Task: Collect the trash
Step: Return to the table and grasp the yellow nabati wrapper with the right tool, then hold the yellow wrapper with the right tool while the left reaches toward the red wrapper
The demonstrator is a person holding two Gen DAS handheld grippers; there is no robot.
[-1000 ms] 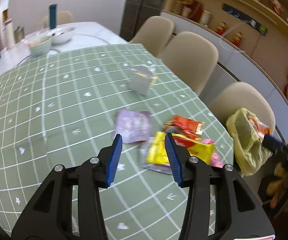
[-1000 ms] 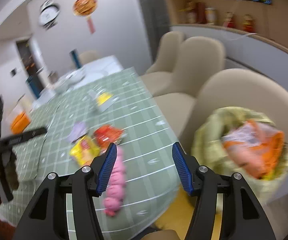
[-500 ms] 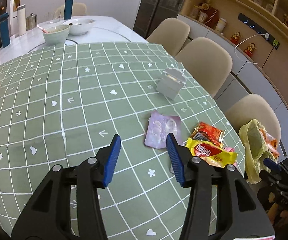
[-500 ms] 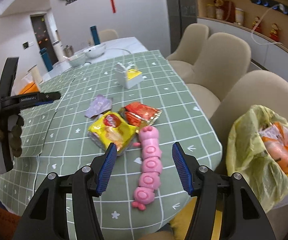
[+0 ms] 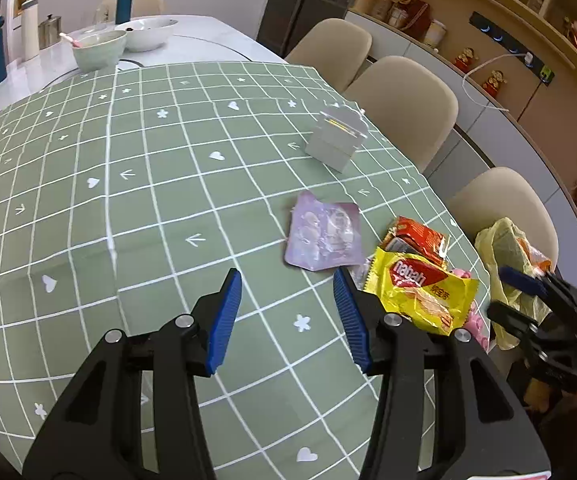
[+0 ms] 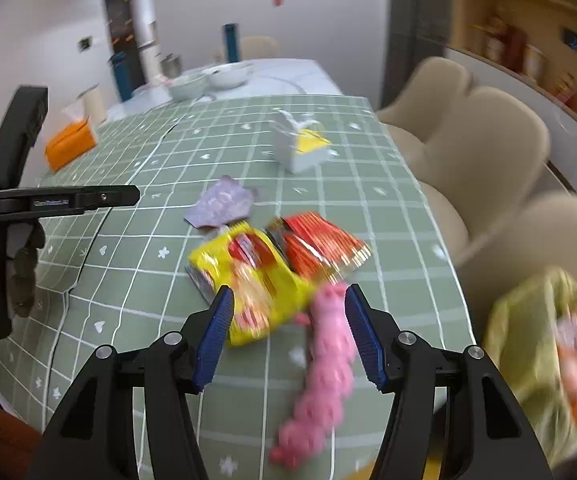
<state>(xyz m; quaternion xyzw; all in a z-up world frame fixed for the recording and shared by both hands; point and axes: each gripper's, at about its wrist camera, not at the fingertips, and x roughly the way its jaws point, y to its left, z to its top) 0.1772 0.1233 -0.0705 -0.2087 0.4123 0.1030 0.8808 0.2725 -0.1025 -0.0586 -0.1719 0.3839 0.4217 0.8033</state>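
Trash lies near the table's right edge: a yellow wafer wrapper, a red wrapper, a lilac pouch and a pink caterpillar-shaped piece. A yellow-green trash bag with orange trash inside sits on the chair beside the table. My left gripper is open and empty above the cloth, left of the wrappers. My right gripper is open and empty, low over the yellow wrapper and pink piece.
A white and yellow carton stands farther back on the green checked tablecloth. Bowls, bottles and an orange tissue pack are at the far end. Beige chairs line the right side.
My right gripper has moved forward and down toward the yellow wrapper and pink piece, with motion blur. My left gripper has shifted slightly closer to the table. Both stay open.
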